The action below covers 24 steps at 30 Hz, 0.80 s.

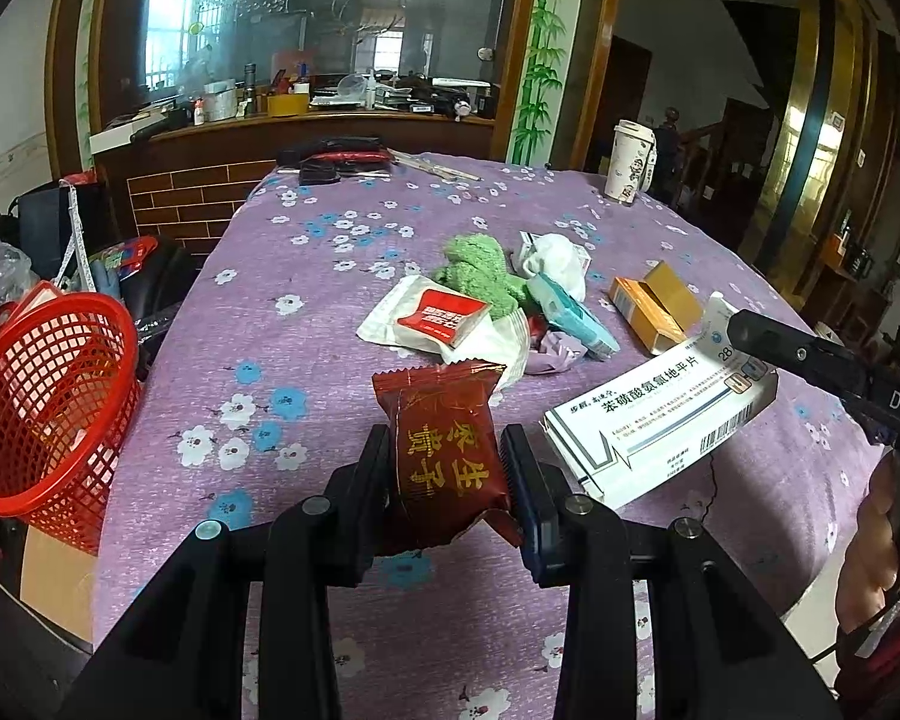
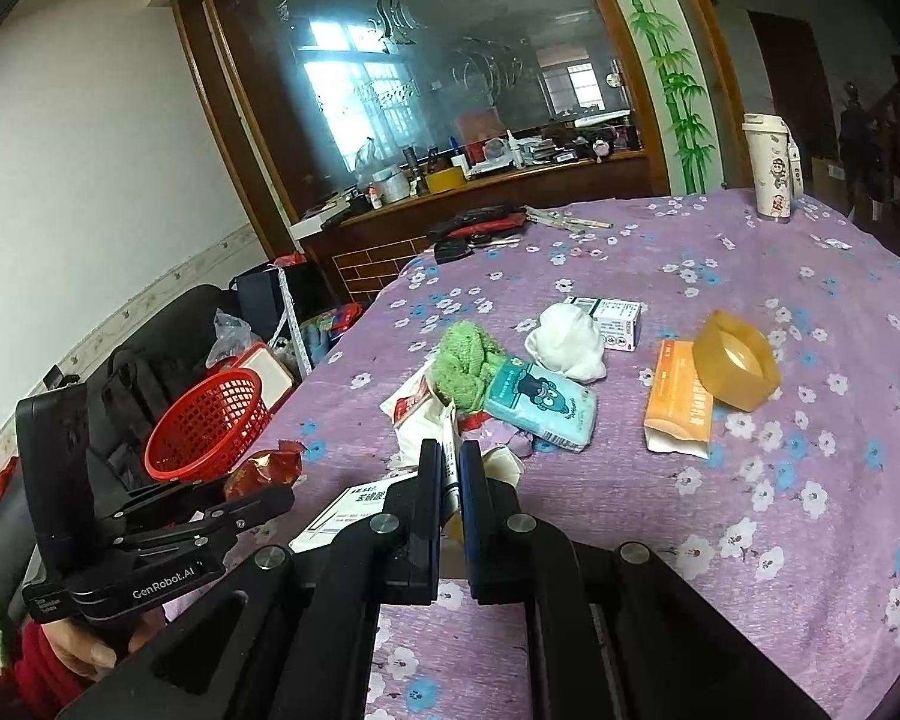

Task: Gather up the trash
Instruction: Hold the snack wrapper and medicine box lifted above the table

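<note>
A white lidded cup [image 2: 771, 171] is standing upright near the far edge of the desk [image 2: 720, 516], which is wearing a purple flowered cloth. Black and red items [image 1: 339, 157], too blurred to identify, are lying at the far end. Behind, a cluttered wooden counter [image 1: 306, 120] is running beneath a large glass pane [image 2: 426, 72].

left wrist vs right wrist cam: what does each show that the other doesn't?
Left wrist only: the printed face of the white medicine box and of the red snack packet clamped in the left gripper.

Right wrist only: the tape roll on the orange box, and the right gripper shut on the white box's edge.

Both: red basket, green cloth, white cup, purple floral tablecloth.
</note>
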Motion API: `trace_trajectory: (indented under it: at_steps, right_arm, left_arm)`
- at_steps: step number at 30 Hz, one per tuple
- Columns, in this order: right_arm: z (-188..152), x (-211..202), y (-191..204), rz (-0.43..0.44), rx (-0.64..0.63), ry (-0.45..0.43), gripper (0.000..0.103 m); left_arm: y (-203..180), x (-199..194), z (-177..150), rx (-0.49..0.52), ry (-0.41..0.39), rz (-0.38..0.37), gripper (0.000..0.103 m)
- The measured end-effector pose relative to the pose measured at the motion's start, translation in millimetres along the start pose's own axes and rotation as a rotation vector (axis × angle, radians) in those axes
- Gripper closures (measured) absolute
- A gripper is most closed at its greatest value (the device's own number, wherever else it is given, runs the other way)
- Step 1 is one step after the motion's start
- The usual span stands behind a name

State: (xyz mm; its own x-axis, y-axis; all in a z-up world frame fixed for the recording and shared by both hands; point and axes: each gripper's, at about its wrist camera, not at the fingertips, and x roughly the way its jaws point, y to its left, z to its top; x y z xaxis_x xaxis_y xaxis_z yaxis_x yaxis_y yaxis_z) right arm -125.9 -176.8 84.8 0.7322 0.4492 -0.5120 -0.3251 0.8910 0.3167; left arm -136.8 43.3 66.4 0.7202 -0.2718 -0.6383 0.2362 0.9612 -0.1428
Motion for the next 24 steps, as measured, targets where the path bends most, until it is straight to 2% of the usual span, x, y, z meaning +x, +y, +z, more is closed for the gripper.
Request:
trace_trajectory:
  at_steps: [24]
  right_arm:
    - [18, 21, 32, 0.023, -0.062, 0.021, 0.096]
  left_arm:
    - [39, -21, 8, -0.063, -0.042, 0.038, 0.067]
